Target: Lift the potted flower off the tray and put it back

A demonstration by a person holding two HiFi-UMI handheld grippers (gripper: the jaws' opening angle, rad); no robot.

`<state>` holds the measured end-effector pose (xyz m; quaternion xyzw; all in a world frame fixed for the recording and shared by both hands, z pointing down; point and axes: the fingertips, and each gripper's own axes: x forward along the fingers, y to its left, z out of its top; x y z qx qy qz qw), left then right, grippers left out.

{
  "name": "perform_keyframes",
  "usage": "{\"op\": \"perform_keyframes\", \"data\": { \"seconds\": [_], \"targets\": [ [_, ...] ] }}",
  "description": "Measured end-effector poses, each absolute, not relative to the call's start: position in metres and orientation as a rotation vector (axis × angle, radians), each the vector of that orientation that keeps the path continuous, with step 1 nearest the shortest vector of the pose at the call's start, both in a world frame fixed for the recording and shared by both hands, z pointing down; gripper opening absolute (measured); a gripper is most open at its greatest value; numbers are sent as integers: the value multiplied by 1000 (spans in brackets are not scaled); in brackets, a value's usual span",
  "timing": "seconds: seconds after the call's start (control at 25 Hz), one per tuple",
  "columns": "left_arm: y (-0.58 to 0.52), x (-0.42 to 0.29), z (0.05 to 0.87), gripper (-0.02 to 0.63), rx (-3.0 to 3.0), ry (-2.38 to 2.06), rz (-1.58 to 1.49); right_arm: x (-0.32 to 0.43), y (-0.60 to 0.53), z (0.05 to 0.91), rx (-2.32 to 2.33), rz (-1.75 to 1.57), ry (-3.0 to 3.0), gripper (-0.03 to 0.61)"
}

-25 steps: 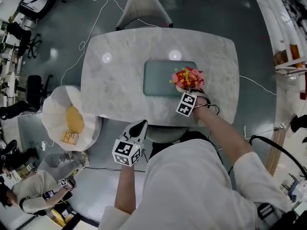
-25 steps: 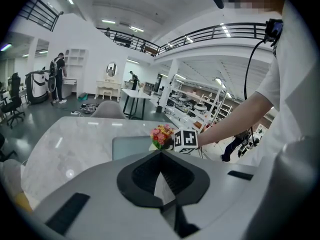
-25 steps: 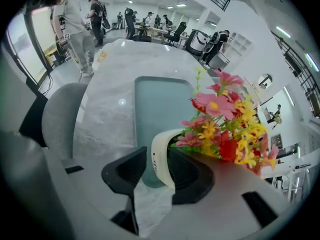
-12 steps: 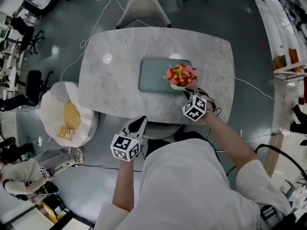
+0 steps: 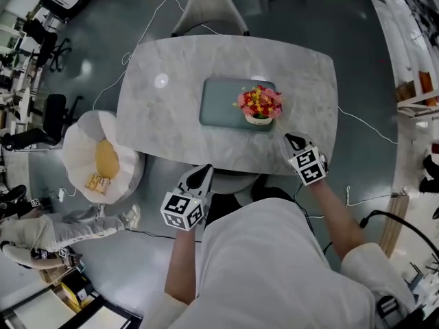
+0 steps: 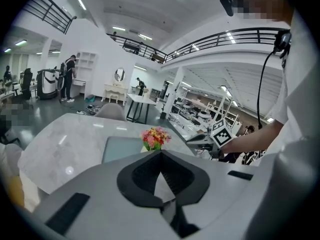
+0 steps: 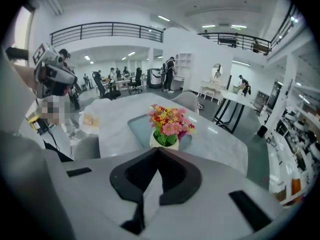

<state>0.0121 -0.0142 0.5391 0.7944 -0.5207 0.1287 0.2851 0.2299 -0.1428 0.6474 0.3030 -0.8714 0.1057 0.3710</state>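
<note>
on the tray, at its near right corner, the potted flower stands upright, nothing touching it. right gripper hangs over the counter's near edge, apart from the pot; its fingers have just been closing and now meet tip to tip with nothing between. left gripper sits off the counter's near side, fingers pressed together too, empty. reads as put-back done, release finished. another lift would need the right fingers spread first, then a low approach to the pot wall under the blooms. pot: small, rounded, cream, looks glazed and slippery. blooms: red, pink, yellow, probably plastic. tray: matte grey-green, rounded corners. counter: glossy marble-look slab.
</note>
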Motion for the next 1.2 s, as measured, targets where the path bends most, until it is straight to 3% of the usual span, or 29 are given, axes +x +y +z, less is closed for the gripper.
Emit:
{"op": "perform_keyframes", "data": {
  "seconds": [0.64,1.2],
  "targets": [
    [-14,-16,514,3,2358,-1175,367,240,-74,562,1284,599,-2397,17],
    [8,-41,499,3,2476,-1024,309,213,-6,539,1416,625,-2413,17]
  ]
}}
